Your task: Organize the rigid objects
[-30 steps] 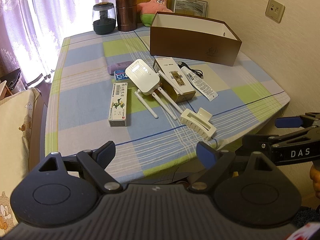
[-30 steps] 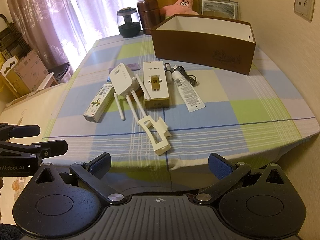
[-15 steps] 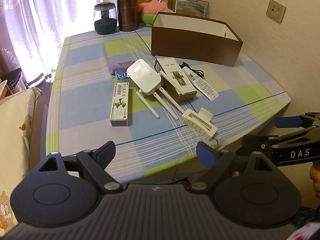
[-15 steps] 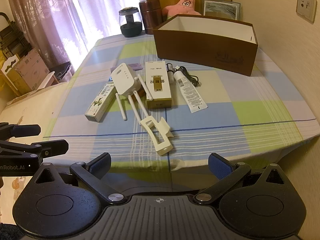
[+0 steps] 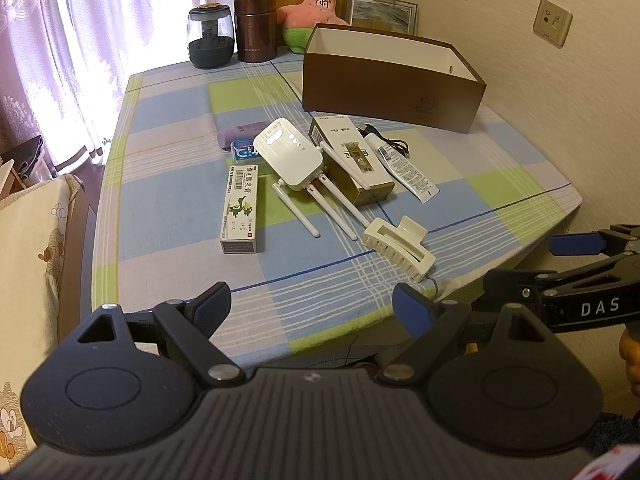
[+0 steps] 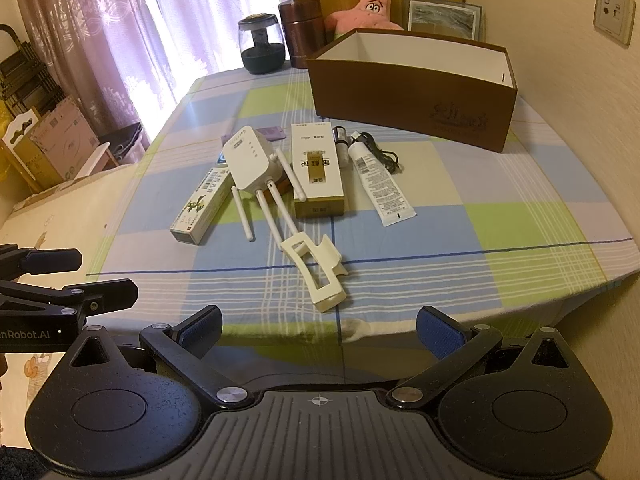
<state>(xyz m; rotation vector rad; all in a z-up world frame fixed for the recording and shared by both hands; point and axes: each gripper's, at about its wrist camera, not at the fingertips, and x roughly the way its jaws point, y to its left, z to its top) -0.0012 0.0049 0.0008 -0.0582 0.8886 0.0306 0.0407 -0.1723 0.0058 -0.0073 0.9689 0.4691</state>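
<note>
We see daylight pouring through the sheer curtains (image 5: 80, 40) at the far left, blown out to white there and casting a pale glare across the far left of the surface (image 5: 168, 152). Shadows are soft. Fisheye bending curves both views' edges, and dark corners vignette them; the middle stays sharp.

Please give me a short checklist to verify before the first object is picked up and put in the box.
1. Left gripper open, nothing held: ok.
2. Right gripper open, nothing held: ok.
3. Brown box open on top: ok; whether its inside is free: cannot tell.
4. Hair clip, nearest the table edge, lies free on top: ok, though an antenna tip of the router is at or touching its far end.
5. Router free to lift alone: not ok, it rests partly on the gold carton.
6. Grippers at the objects: not ok, both are short of the table edge.
</note>
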